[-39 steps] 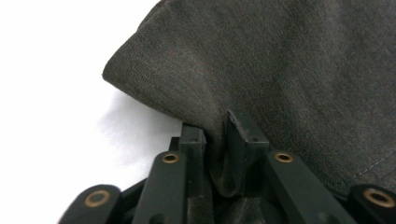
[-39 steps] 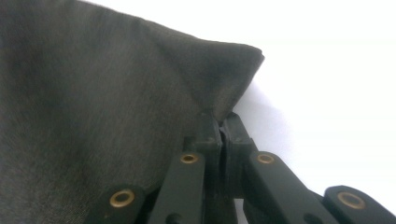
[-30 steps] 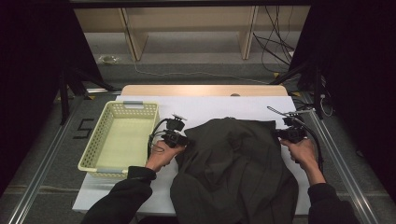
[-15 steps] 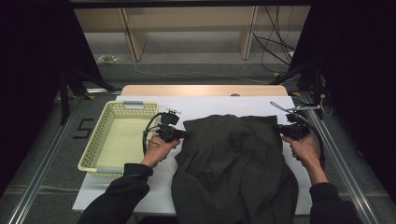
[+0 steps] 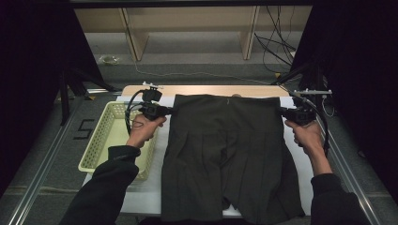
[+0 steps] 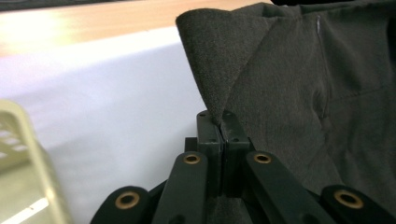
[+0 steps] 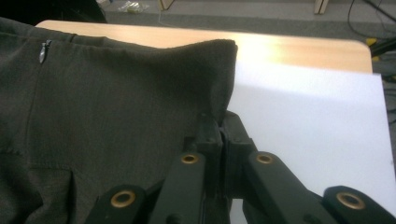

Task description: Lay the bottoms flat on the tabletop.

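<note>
A dark olive garment (image 5: 225, 150) with pleats and a zip hangs spread between my two grippers, its waistband held taut across the far side of the table. My left gripper (image 5: 171, 111) is shut on the waistband's left corner. In the left gripper view the jaws (image 6: 222, 125) meet with a fold of the garment (image 6: 280, 93) pinched between them. My right gripper (image 5: 283, 111) is shut on the right corner. In the right gripper view the closed gripper (image 7: 219, 126) clamps the edge of the garment (image 7: 116, 102). The lower part drapes over the table's near edge.
A pale yellow mesh basket (image 5: 101, 140) stands left of the garment, under my left forearm. A white sheet (image 5: 300, 164) covers the wooden table (image 5: 150, 90). Cables (image 5: 277, 51) and shelf legs lie on the floor beyond.
Both hands rose and drew apart. The garment went from a bunched heap to a flat spread, with its waistband pulled taut toward the far side.
</note>
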Action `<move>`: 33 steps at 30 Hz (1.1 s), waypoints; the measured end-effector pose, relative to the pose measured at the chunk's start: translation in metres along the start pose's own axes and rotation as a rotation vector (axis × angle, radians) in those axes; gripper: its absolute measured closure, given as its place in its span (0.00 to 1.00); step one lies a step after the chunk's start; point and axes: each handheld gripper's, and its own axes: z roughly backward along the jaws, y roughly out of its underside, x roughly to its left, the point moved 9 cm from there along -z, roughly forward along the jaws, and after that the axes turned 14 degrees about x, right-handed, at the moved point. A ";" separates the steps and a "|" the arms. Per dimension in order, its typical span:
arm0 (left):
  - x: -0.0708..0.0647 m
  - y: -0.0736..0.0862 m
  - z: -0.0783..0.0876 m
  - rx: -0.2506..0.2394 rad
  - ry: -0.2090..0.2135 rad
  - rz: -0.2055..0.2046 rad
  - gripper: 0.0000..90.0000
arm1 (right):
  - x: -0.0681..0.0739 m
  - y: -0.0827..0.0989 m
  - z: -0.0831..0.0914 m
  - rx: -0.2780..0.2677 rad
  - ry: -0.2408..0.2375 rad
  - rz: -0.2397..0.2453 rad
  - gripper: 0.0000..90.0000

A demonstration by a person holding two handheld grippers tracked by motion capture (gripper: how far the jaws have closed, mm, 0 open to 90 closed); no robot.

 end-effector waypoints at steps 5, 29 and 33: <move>0.014 -0.015 0.005 -0.017 -0.024 0.027 0.98 | 0.006 -0.014 0.000 -0.014 0.005 -0.002 0.98; 0.015 -0.054 0.026 -0.096 -0.054 0.037 0.98 | 0.003 -0.048 0.008 -0.059 0.052 -0.029 0.98; 0.016 -0.057 0.027 -0.095 -0.062 0.047 0.98 | 0.009 -0.050 0.005 -0.060 0.055 -0.020 0.98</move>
